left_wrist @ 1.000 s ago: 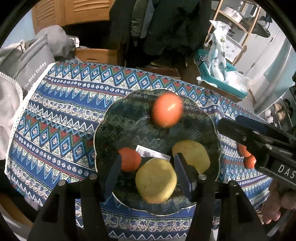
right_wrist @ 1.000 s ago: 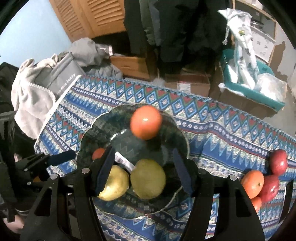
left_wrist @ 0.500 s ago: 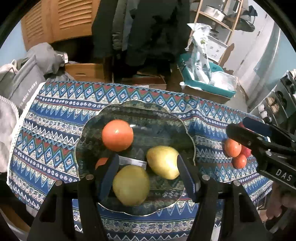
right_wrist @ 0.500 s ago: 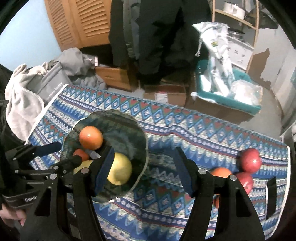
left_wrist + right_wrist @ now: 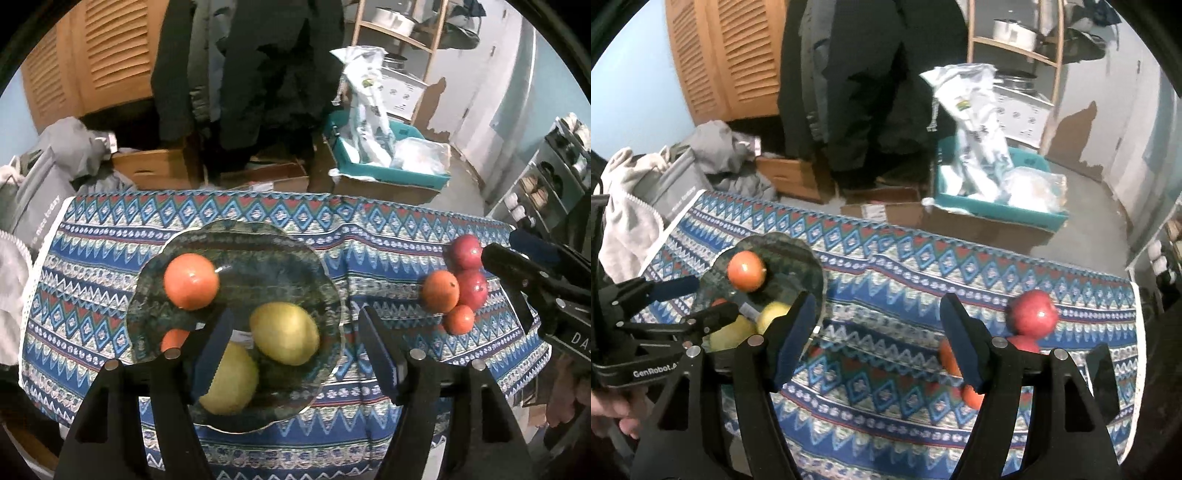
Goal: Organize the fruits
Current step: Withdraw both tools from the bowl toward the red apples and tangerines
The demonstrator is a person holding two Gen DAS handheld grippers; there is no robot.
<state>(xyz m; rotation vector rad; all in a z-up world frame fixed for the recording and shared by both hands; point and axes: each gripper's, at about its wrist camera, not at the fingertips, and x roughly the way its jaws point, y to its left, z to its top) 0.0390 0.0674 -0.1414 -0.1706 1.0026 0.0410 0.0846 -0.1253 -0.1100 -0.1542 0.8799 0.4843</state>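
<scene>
A dark glass plate (image 5: 236, 236) on the patterned cloth holds an orange (image 5: 191, 280), two yellow fruits (image 5: 286, 332) (image 5: 232, 384) and a small orange fruit (image 5: 173, 338) half hidden by a finger. My left gripper (image 5: 295, 354) hangs above the plate with its jaws opening; the pads press on nothing. At the cloth's right end lie two red apples (image 5: 466, 252), an orange (image 5: 441, 291) and a tangerine (image 5: 459, 319). My right gripper (image 5: 877, 339), jaws opening and empty, hovers over bare cloth between the plate (image 5: 798, 251) and a red apple (image 5: 1032, 314).
The tablecloth (image 5: 369, 229) ends just right of the fruit pile. Behind the table stand cardboard boxes, a teal bin with plastic bags (image 5: 388, 162) and hanging dark coats. A grey bag (image 5: 44, 192) and clothes lie off the left end. A hand (image 5: 613, 413) holds the left gripper.
Both grippers rose and drew back from the plate and their jaws widened. The right view swung right, from over the plate to the cloth near the apples. The orange settled at the plate's left.
</scene>
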